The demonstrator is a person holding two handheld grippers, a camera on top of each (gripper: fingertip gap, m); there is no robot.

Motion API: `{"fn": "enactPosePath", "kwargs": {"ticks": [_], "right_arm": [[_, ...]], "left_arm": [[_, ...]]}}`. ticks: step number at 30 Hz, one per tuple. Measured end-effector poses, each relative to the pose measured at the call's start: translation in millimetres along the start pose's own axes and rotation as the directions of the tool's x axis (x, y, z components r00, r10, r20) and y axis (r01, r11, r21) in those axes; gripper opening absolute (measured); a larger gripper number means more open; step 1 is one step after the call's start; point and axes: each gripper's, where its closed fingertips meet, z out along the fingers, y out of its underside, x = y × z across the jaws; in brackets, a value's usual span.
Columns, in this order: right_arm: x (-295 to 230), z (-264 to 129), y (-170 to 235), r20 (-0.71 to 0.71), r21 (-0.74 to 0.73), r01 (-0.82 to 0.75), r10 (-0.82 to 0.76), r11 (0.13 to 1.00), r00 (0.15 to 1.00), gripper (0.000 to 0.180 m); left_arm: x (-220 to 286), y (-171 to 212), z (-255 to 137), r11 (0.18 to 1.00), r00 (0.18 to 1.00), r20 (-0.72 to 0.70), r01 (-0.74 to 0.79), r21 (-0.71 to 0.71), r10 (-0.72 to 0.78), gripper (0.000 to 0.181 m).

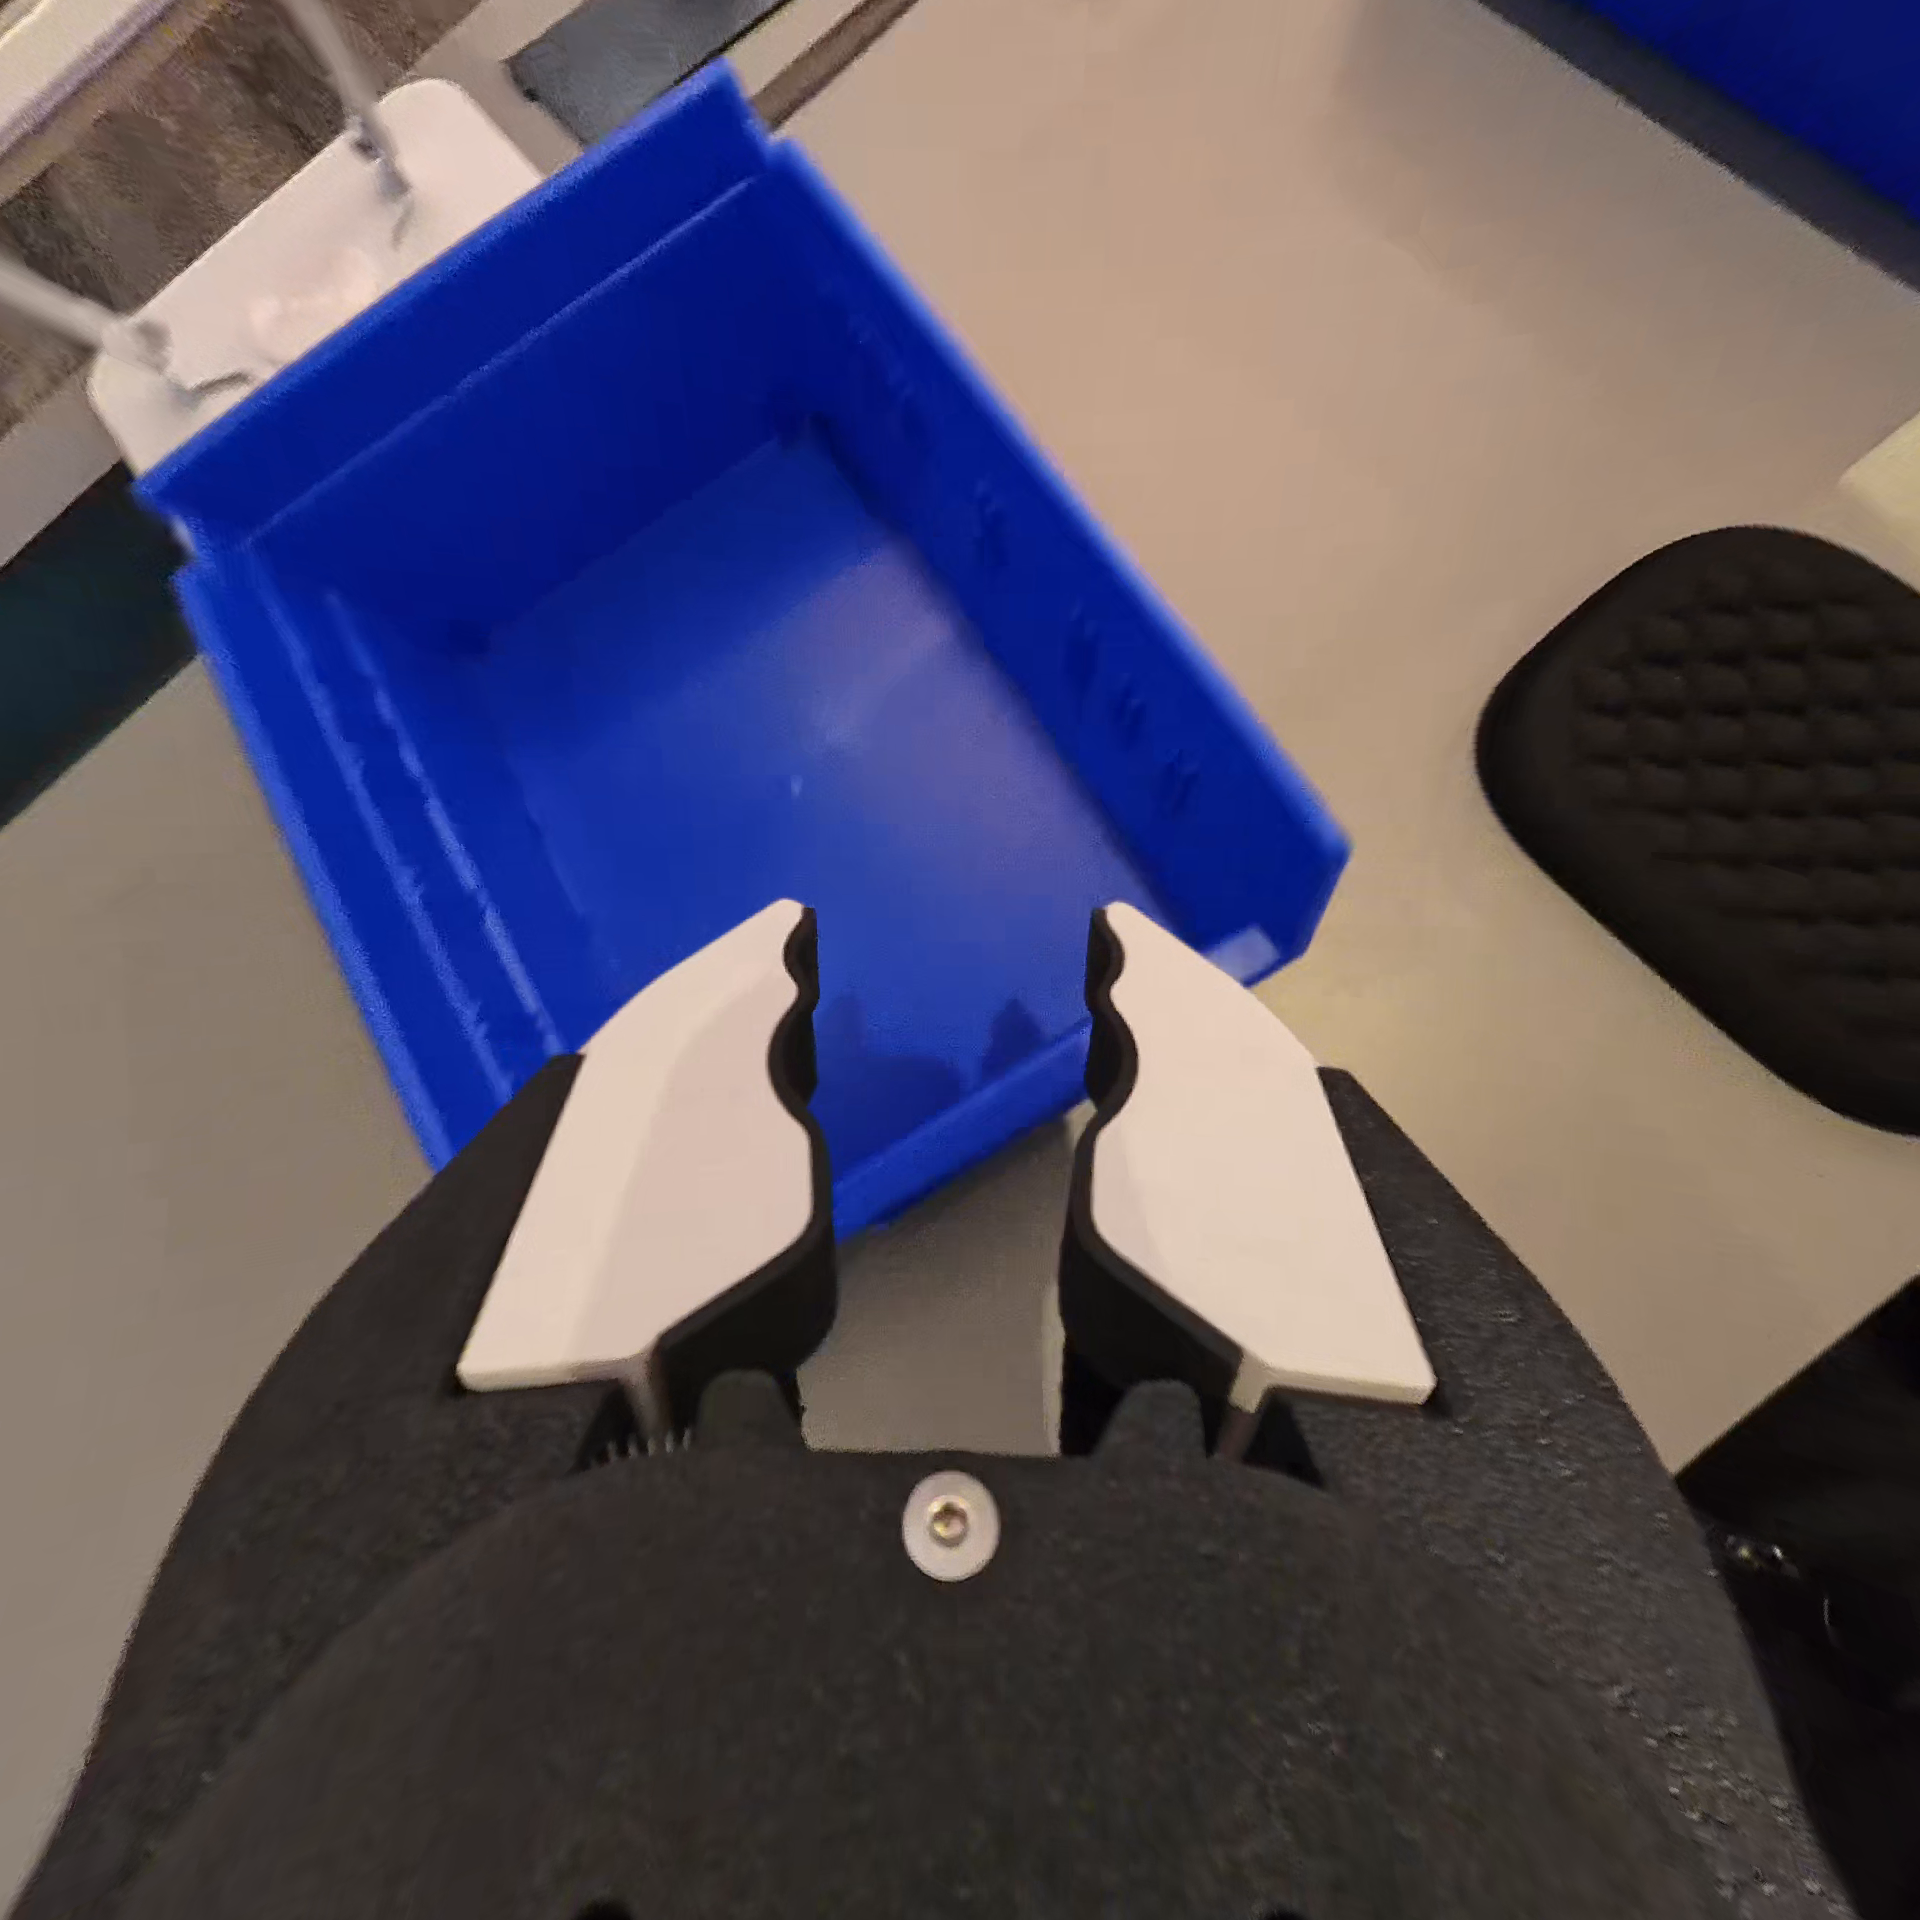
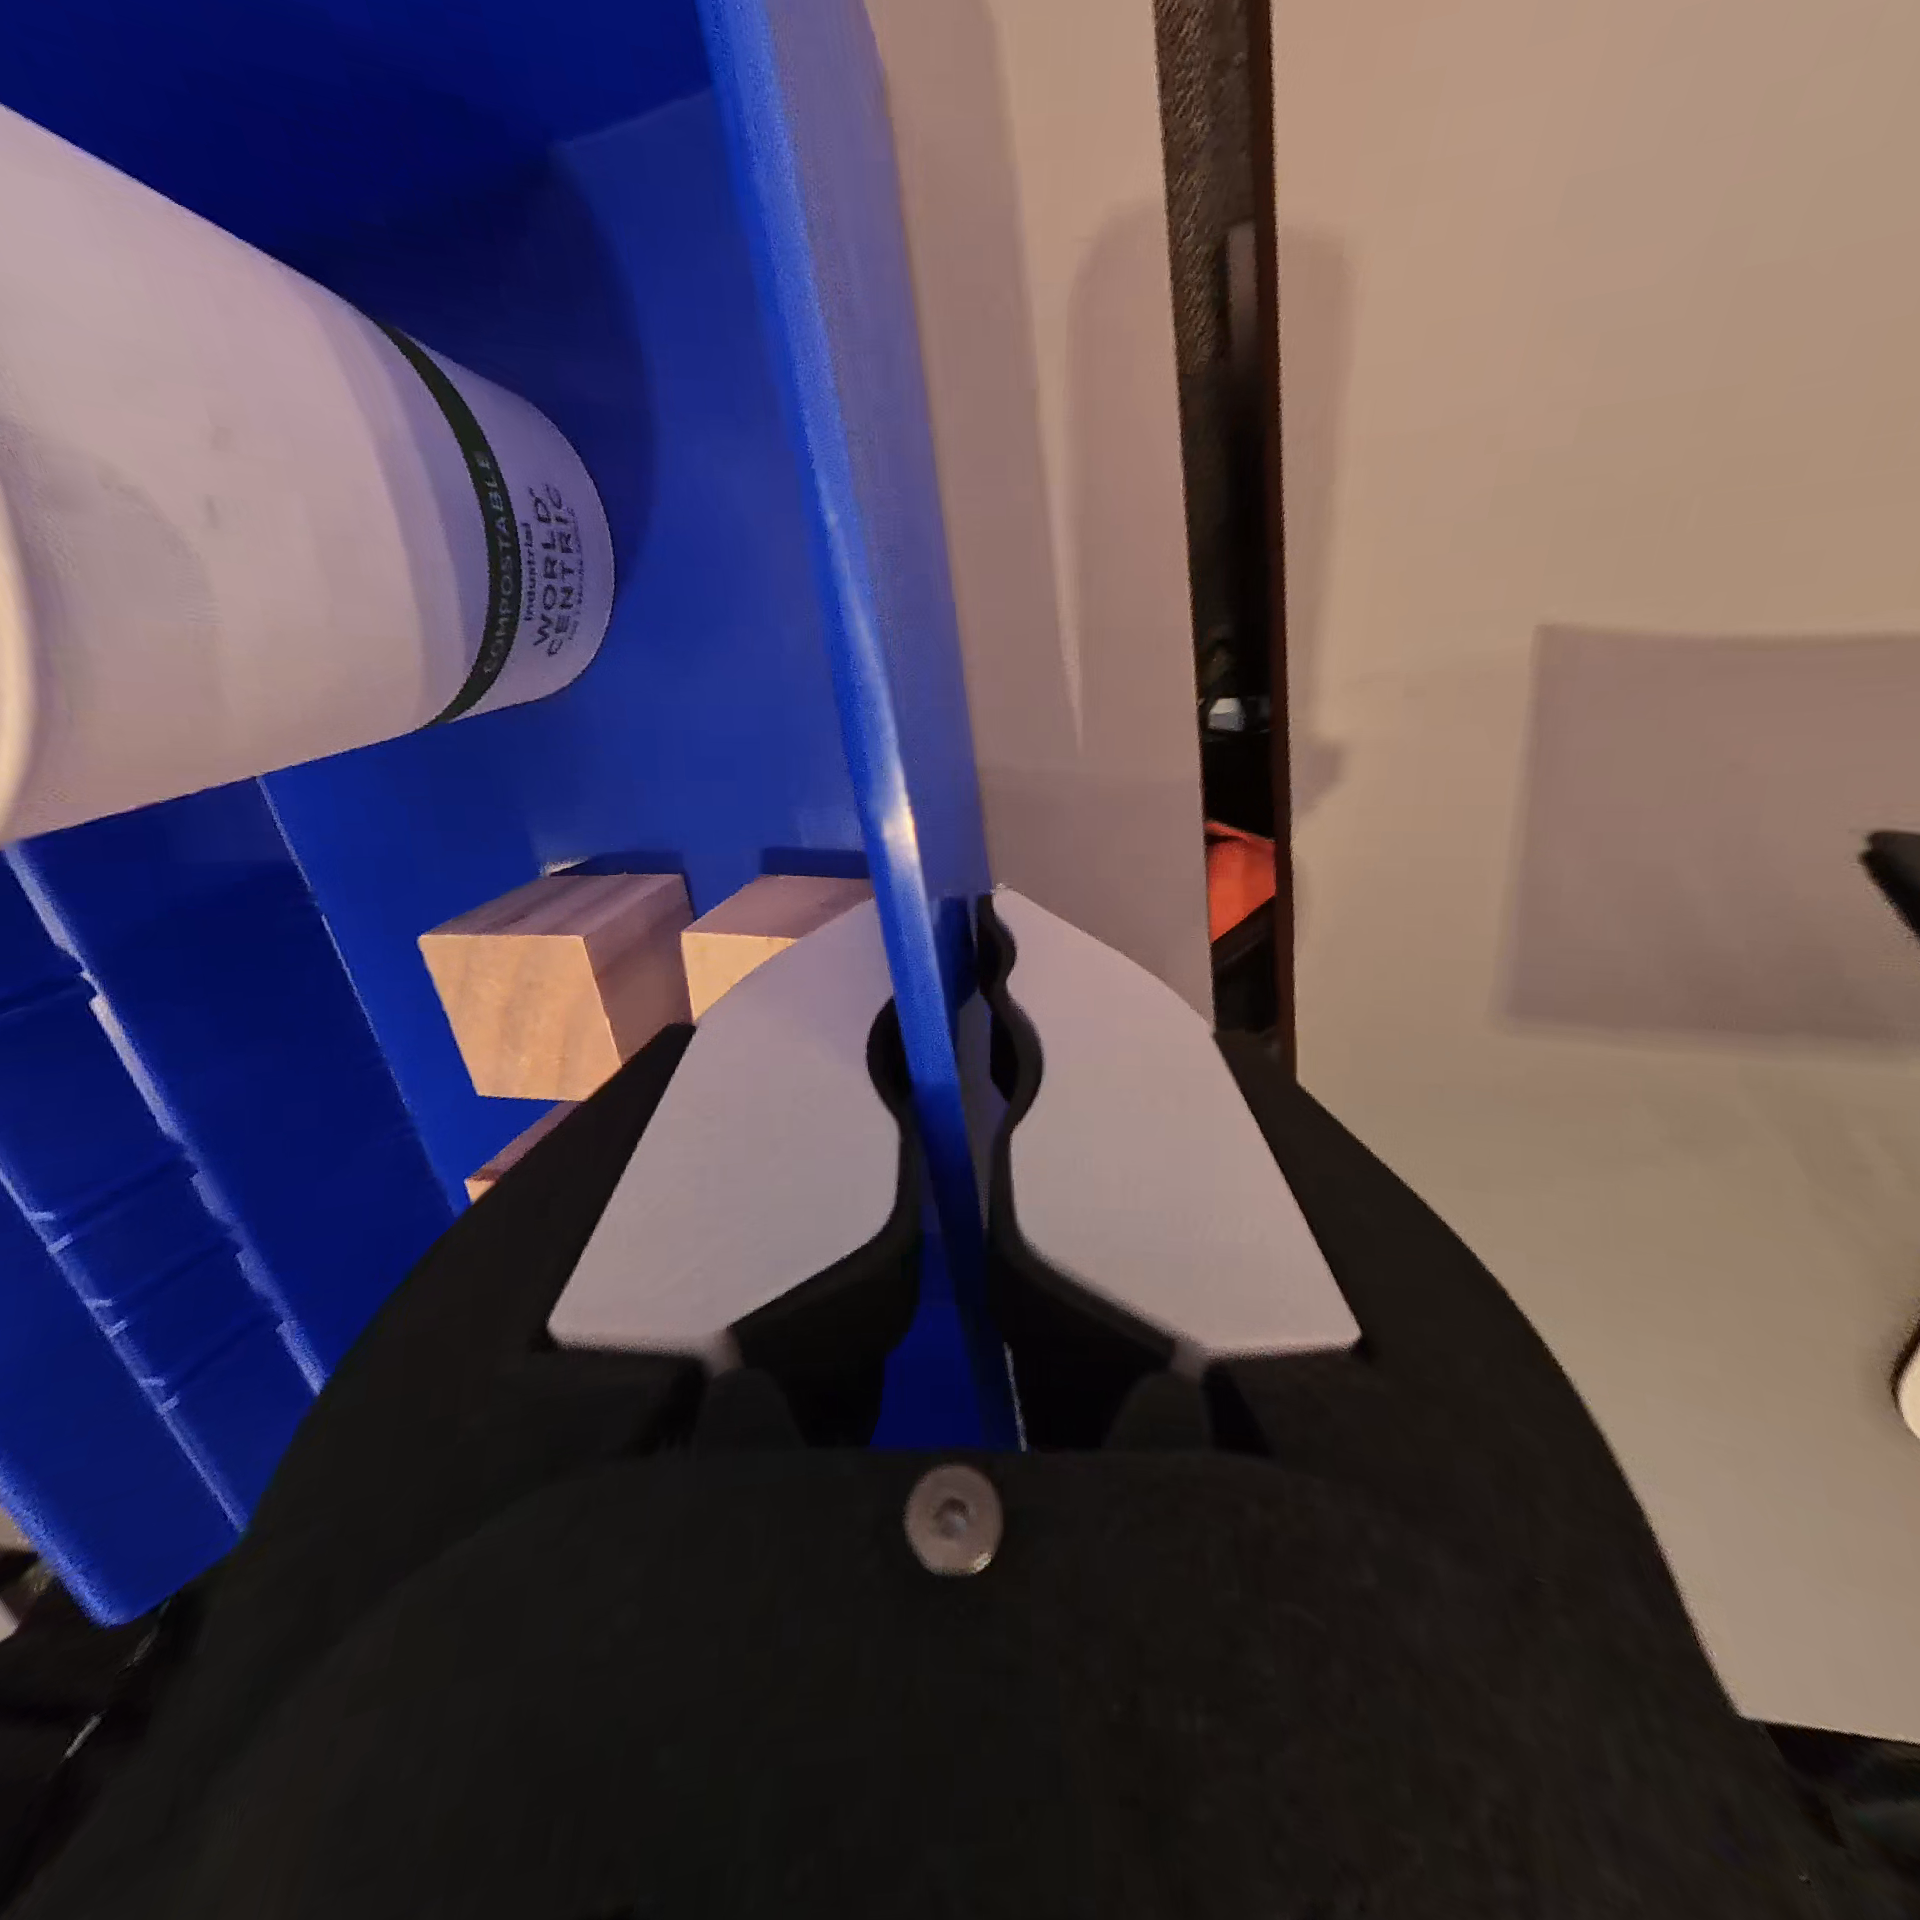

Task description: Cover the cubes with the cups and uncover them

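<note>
Right tool (image 2: 951,1039) pinches the blue bin (image 2: 914,831) wall; left tool (image 1: 951,997) gapes empty; paper cup (image 2: 260,499) looks light, crushable, so grip mid-body gently; wooden cubes (image 2: 551,987) rigid.

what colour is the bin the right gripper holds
Blue bin, clearest in the right wrist view.

Two grippers: the left gripper (image 1: 951,935) and the right gripper (image 2: 935,935), one per wrist view. Two blue bins, one in each view: an empty bin (image 1: 727,727) and a second bin (image 2: 416,935). The second bin holds one white paper cup (image 2: 260,520) and three wooden cubes: one (image 2: 551,977), another (image 2: 758,935), and a third (image 2: 520,1153), mostly hidden. One black padded cushion (image 1: 1714,810) on the tabletop (image 1: 1247,364).
</note>
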Motion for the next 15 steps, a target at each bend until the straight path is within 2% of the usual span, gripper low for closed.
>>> {"fn": "enactPosePath", "kwargs": {"ticks": [5,15], "right_arm": [[1.2,0.5,1.9,-0.035,-0.038,0.061,-0.063,0.997,0.997,0.006],[-5.5,-13.3,17.8,0.033,-0.103,0.031,-0.028,0.994,0.999,0.006]], "left_arm": [[-48.1,50.8,-50.9,0.989,0.987,0.082,0.134,0.057,-0.138,0.044],[-116.8,168.2,-133.2,0.934,0.883,0.308,0.352,0.062,-0.353,0.044]]}}
